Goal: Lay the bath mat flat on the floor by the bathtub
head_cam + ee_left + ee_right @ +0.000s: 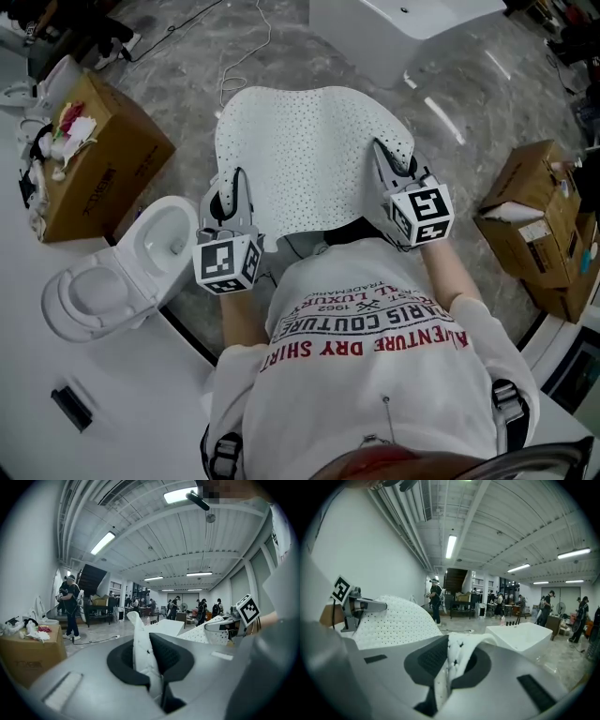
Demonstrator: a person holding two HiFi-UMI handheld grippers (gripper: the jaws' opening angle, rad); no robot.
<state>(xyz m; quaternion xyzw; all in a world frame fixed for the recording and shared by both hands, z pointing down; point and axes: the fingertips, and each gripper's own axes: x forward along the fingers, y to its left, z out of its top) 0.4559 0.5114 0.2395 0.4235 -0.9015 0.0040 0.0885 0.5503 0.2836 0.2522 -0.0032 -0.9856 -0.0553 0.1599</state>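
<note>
A white perforated bath mat hangs spread in the air between my two grippers, above the marbled floor. My left gripper is shut on the mat's near left edge; in the left gripper view that edge stands pinched between the jaws. My right gripper is shut on the near right edge, which shows as a folded white strip between its jaws. The white bathtub stands ahead at the top of the head view and again as the tub in the right gripper view.
A white toilet stands at my left, beside an open cardboard box. More cardboard boxes sit at the right. A white cable runs across the floor. Several people stand far off in the hall.
</note>
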